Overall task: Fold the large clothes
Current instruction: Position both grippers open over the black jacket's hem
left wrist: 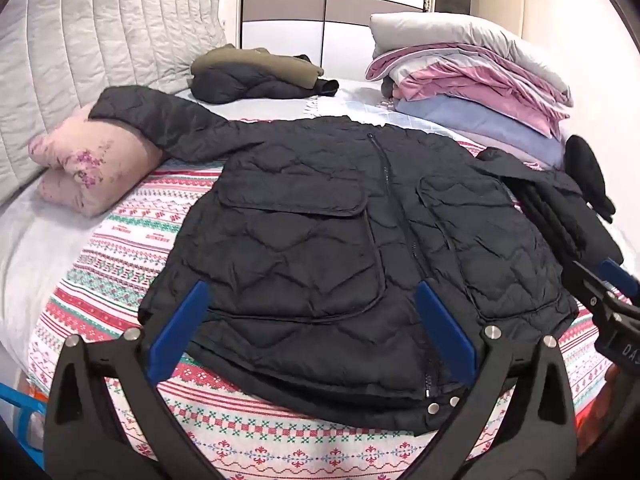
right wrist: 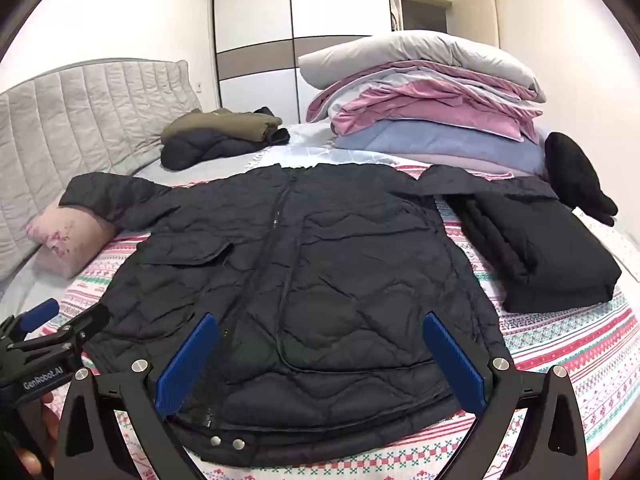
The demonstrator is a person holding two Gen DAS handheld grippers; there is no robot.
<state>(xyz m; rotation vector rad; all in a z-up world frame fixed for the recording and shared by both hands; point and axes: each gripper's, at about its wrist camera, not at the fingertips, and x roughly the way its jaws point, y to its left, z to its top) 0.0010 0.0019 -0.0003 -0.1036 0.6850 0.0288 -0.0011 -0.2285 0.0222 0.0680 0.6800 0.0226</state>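
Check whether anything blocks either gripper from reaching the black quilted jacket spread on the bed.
Nothing visible does. The left gripper and right gripper both hover open just above the jacket's hem. Only its far sleeve drapes over a pink pillow.

One black quilted jacket [left wrist: 320,216] lies spread on the bed. Two folded dark garments: one [left wrist: 256,76] near the headboard, another [right wrist: 536,248] at its right. One pink pillow [left wrist: 88,168], one bedding stack [right wrist: 432,120], two grippers [left wrist: 312,336] [right wrist: 320,364].
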